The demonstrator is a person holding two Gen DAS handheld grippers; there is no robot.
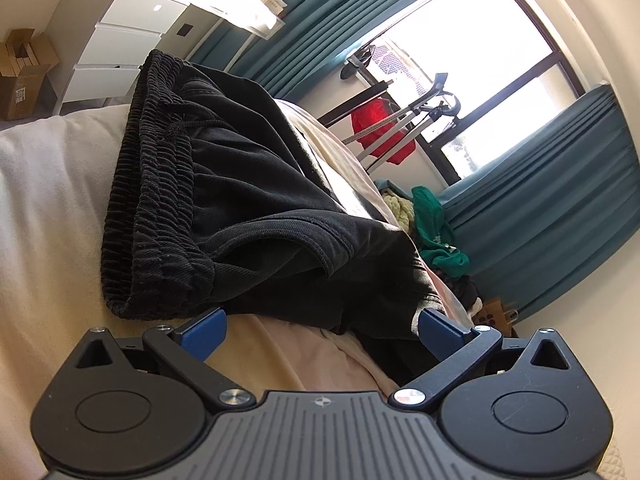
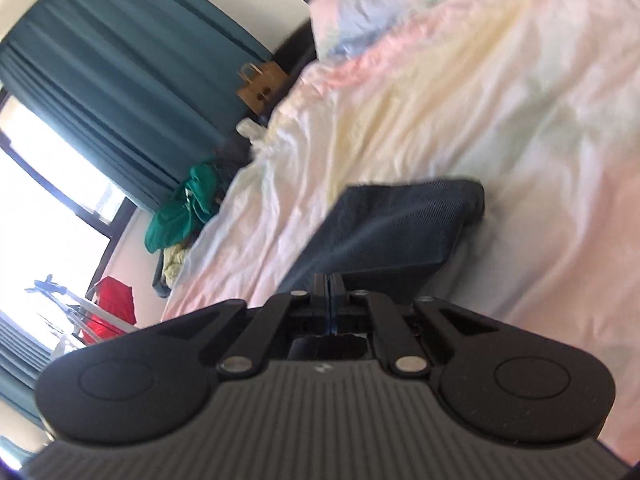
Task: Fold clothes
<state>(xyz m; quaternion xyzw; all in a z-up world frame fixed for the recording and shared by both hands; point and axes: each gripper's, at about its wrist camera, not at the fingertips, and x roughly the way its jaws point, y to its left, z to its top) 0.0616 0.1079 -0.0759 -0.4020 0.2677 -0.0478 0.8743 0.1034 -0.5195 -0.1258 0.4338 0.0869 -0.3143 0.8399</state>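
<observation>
Black shorts (image 1: 240,184) with a ribbed elastic waistband and drawstring lie on the pale bed cover (image 1: 48,208) in the left wrist view. My left gripper (image 1: 322,330) is open, its blue pads spread wide at the near edge of the shorts, one pad at the waistband corner, the other at the hem. In the right wrist view, which is blurred, my right gripper (image 2: 331,280) is shut on a fold of the dark fabric (image 2: 396,232), lifted above the pastel bed cover (image 2: 460,100).
Teal curtains (image 1: 552,208) frame a bright window. A pile of green and pale clothes (image 1: 432,224) sits past the bed's edge. White drawers (image 1: 120,48), a cardboard box (image 1: 22,72), a rack with a red garment (image 1: 380,128) and a paper bag (image 2: 260,84) stand around.
</observation>
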